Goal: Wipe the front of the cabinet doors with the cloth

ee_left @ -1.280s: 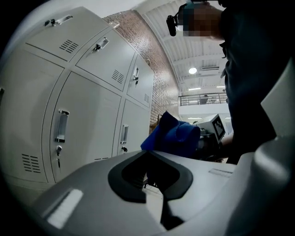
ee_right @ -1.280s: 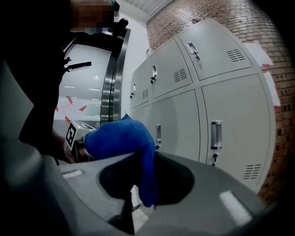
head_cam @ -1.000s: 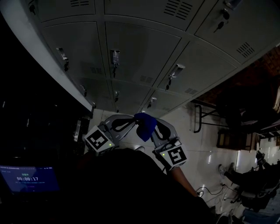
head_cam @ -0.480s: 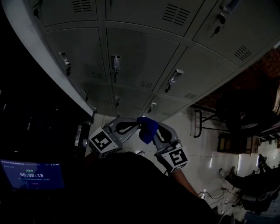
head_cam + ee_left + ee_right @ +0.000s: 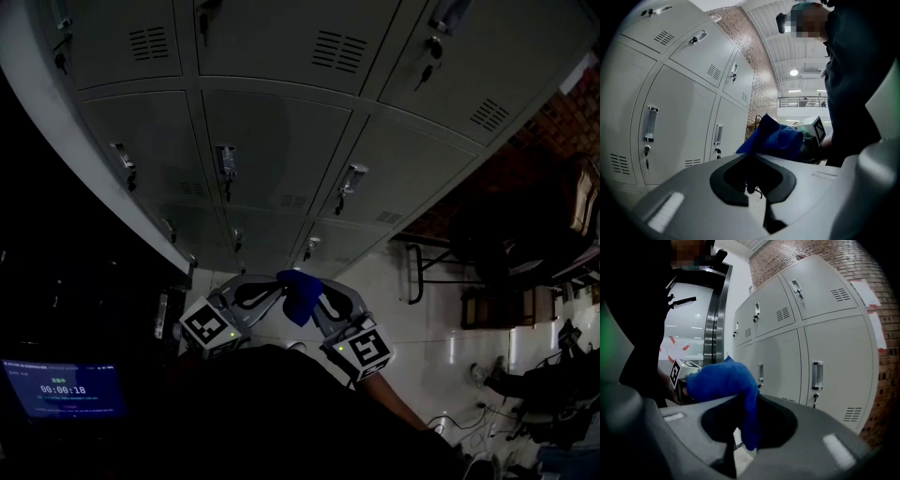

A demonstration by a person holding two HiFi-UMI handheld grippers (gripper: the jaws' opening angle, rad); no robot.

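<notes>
A bank of grey metal cabinet doors (image 5: pixel 281 141) with handles, locks and vent slots rises in front of me; it also shows in the left gripper view (image 5: pixel 679 122) and the right gripper view (image 5: pixel 834 362). A blue cloth (image 5: pixel 298 292) is bunched between the two grippers, low and short of the doors. My left gripper (image 5: pixel 279 286) comes in from the left and my right gripper (image 5: pixel 314 298) from the right, tips meeting on it. The cloth (image 5: pixel 776 138) stands up from the left gripper (image 5: pixel 757 157). It (image 5: pixel 722 378) drapes over the right gripper (image 5: pixel 745 401) and hangs between its jaws.
A pale tiled floor (image 5: pixel 422 319) lies below the cabinets. Dark chairs (image 5: pixel 525 234) and a metal frame (image 5: pixel 422 258) stand to the right. A lit screen with a timer (image 5: pixel 61 389) glows at the lower left. The space left of the cabinets is dark.
Both grippers, together on the cloth, sit slightly lower and further left in the head view. More of the upper doors shows.
</notes>
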